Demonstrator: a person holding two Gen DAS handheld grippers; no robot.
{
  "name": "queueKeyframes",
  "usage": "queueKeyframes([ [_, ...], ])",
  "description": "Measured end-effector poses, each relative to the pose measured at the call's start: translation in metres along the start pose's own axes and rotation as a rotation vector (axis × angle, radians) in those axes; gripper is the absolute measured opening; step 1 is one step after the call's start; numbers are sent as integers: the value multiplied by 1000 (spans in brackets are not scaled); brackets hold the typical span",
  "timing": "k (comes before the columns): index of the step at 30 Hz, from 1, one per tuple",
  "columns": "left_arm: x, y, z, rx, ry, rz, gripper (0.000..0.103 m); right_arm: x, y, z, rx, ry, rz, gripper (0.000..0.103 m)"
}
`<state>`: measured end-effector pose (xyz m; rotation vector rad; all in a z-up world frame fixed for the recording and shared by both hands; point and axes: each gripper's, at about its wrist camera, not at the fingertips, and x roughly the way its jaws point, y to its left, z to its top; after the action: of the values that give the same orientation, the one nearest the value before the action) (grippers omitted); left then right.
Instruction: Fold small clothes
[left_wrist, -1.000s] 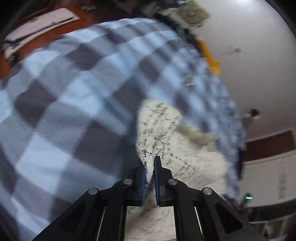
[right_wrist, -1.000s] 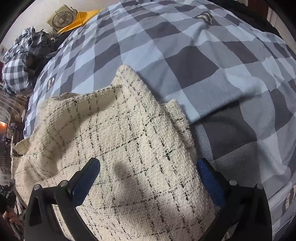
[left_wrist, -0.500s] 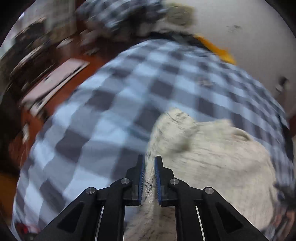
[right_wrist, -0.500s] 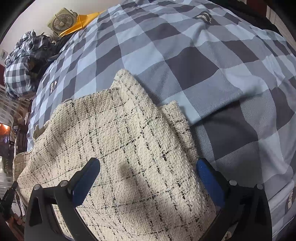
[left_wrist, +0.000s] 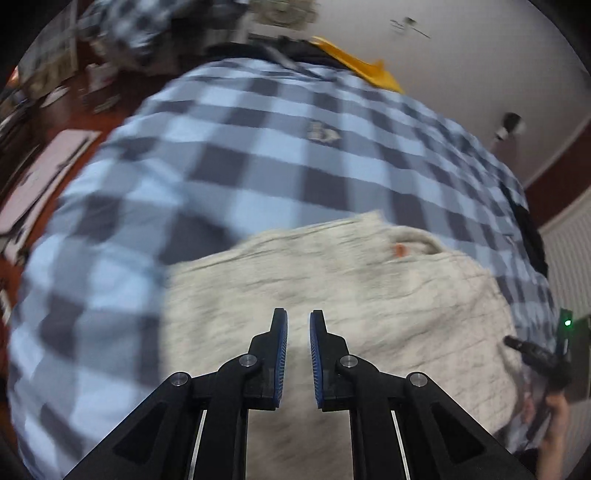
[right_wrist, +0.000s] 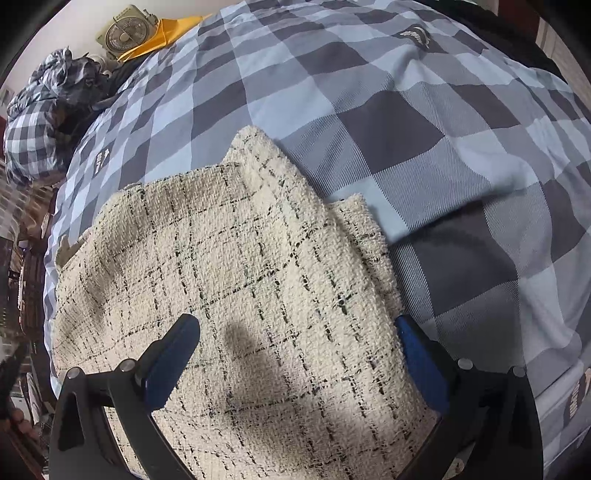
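A cream tweed garment with thin black check lines lies flat on the blue and grey checked bedspread. Its right side is folded over itself. My right gripper hovers open over the garment's near right part, with its blue pads spread wide and touching nothing. In the blurred left wrist view, my left gripper points down at the garment from its near edge. Its jaws stand almost shut with a narrow slit between them. The blur hides whether any cloth is caught in the slit.
A crumpled checked cloth pile, a small fan and a yellow item sit at the bed's far left corner. A red-brown floor with a flat pale object lies left of the bed. A person's hand holds the right gripper.
The left gripper had a raised fold of the garment pinched; it swung across and the left view rolled. The garment's left part now lies flat. The right gripper has not moved.
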<state>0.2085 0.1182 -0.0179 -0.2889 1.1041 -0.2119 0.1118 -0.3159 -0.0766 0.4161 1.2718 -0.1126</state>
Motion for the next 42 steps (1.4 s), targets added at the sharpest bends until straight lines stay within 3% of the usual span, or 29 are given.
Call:
queueKeyframes([
  [3,19,-17,13,-110,-13,-205,11,1,1,0,-6,4,0,102],
  [4,22,-20,14,-133,-15,-230,12,1,0,0,-4,5,3,102],
  [6,35,-38,19,-93,8,-146,13,2,-1,0,4,9,10,102],
  [7,40,-38,20,-119,32,-166,13,3,-1,0,7,12,14,102],
  [8,49,-28,19,-251,74,-303,14,3,-1,1,9,16,17,102],
  [9,57,-19,16,-377,93,-415,21,3,-1,1,11,20,20,102],
  [10,59,-18,16,-392,95,-395,57,4,-1,1,12,24,25,102],
  [11,58,-26,19,-304,91,-239,97,3,0,1,12,25,29,102],
  [12,58,-32,20,-247,74,-156,103,3,1,1,11,26,36,102],
  [13,64,-37,21,-196,83,-81,103,3,2,1,10,29,43,102],
  [16,82,-41,19,-208,124,-104,103,2,3,1,9,31,55,102],
  [23,123,-58,28,-185,190,-30,102,3,2,0,24,35,69,102],
  [24,127,-60,30,-167,189,-24,90,3,2,0,22,36,68,102],
  [25,125,-64,30,-151,195,-19,56,3,2,0,21,37,69,102],
  [26,132,-68,32,-116,220,34,42,3,2,0,22,38,69,102],
  [28,128,-72,33,-85,222,62,33,4,2,1,26,39,74,102],
  [31,118,-79,36,-59,197,73,23,4,1,1,33,41,80,102],
  [35,87,-81,48,-97,103,7,16,2,0,1,41,37,91,102],
  [39,60,-82,73,-118,-1,-6,16,1,0,1,45,34,98,102],
  [42,54,-85,90,-105,-27,7,16,3,-1,1,47,38,99,102],
])
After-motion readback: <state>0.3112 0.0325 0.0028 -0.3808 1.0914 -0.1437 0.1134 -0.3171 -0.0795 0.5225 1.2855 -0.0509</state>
